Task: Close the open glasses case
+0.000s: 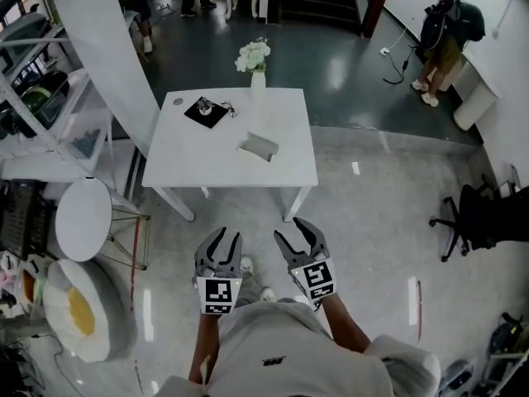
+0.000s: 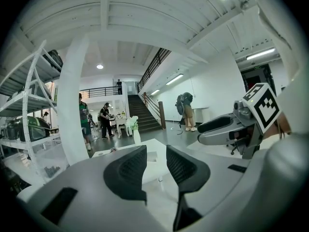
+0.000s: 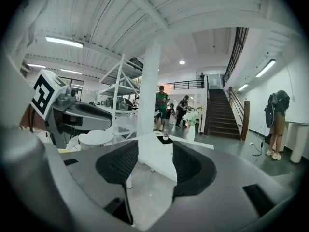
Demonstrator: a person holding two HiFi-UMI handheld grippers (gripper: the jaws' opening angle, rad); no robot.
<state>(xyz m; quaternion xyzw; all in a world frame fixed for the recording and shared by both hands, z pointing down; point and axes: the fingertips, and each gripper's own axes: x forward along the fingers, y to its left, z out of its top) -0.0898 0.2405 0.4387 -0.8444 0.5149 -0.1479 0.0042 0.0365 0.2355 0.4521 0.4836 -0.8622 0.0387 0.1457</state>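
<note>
The glasses case [image 1: 259, 145], pale grey, lies on the white table [image 1: 190, 160] right of its middle; from this distance I cannot make out its lid. Both grippers hang in front of the table's near edge, well short of the case, above the floor. My left gripper [image 1: 227, 235] is open with a narrow gap and nothing in it. My right gripper [image 1: 289, 228] is open wider and also holds nothing. In the left gripper view, the left gripper [image 2: 155, 153] points at the table [image 2: 157, 170]. In the right gripper view, the right gripper [image 3: 155, 151] faces the table [image 3: 154, 161] too.
A black mat [image 1: 206, 112] with a small object, a pair of glasses [image 1: 226, 107] and a white vase of flowers [image 1: 257, 66] stand at the table's far side. A round white stool [image 1: 83, 218], a cushion [image 1: 78, 308] and shelving [image 1: 50, 98] are left; an office chair [image 1: 479, 217] right.
</note>
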